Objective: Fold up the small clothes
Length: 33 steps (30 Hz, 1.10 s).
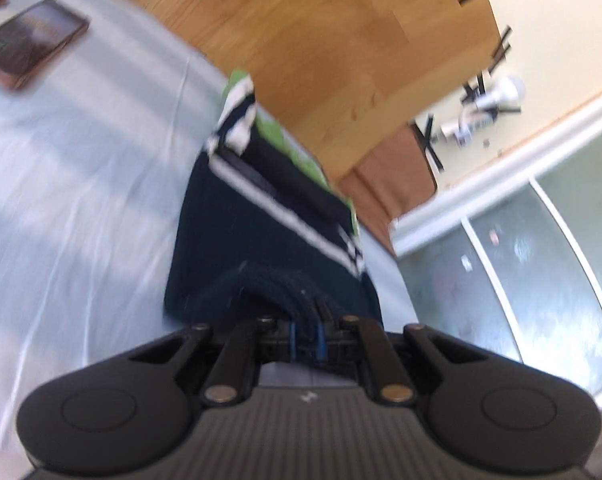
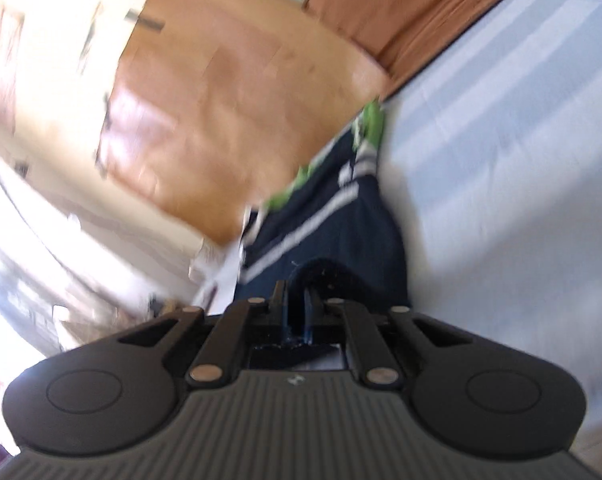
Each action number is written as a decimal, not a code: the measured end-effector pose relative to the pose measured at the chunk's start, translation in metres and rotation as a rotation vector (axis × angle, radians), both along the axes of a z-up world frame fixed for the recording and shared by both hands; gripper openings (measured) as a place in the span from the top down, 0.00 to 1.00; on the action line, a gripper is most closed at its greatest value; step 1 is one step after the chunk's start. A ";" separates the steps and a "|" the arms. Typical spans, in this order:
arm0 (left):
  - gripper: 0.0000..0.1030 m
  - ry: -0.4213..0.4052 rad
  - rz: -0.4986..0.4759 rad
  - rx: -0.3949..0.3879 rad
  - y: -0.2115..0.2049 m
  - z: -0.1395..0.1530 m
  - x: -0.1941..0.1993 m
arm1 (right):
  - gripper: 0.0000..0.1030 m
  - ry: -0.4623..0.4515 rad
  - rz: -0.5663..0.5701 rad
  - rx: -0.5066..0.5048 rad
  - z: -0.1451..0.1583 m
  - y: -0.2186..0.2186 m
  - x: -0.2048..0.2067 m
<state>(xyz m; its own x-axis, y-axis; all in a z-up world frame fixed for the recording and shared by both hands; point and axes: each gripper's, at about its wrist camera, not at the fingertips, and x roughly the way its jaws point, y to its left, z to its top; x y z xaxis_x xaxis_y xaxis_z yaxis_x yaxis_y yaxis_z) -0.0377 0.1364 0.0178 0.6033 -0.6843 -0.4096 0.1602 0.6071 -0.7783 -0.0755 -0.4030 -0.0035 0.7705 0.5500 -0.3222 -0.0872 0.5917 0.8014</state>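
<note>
Navy knit garment (image 1: pixel 261 240) with white stripes, seemingly green-lined, pinched in both left claw (image 1: pixel 305 334) and right claw (image 2: pixel 296 312).

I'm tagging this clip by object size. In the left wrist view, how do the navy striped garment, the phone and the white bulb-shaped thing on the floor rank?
As they appear in that view only:
1. navy striped garment, by far the largest, though nearest the camera
2. phone
3. white bulb-shaped thing, smallest, but farthest away, so true size is unsure
</note>
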 end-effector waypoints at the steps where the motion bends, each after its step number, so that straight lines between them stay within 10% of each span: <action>1: 0.92 0.000 0.013 -0.001 -0.001 0.002 0.015 | 0.90 0.006 -0.016 -0.006 0.001 0.000 0.015; 9: 0.84 0.062 0.199 0.101 0.000 -0.017 0.120 | 0.80 0.068 -0.207 -0.067 -0.015 0.001 0.124; 11: 0.66 0.080 0.179 0.077 0.006 -0.025 0.122 | 0.45 0.057 -0.193 -0.070 -0.016 -0.003 0.123; 12: 0.56 0.068 0.182 0.090 0.011 -0.026 0.119 | 0.44 0.027 -0.185 -0.098 -0.012 -0.002 0.116; 25: 0.63 0.011 0.075 0.337 -0.018 -0.036 0.129 | 0.45 -0.023 -0.065 -0.581 -0.007 0.061 0.126; 28: 0.85 -0.003 0.076 0.419 -0.028 -0.035 0.131 | 0.88 -0.002 -0.063 -0.603 -0.014 0.060 0.132; 33: 0.91 -0.115 0.116 0.410 -0.026 -0.012 0.110 | 0.89 -0.087 -0.144 -0.558 0.001 0.053 0.112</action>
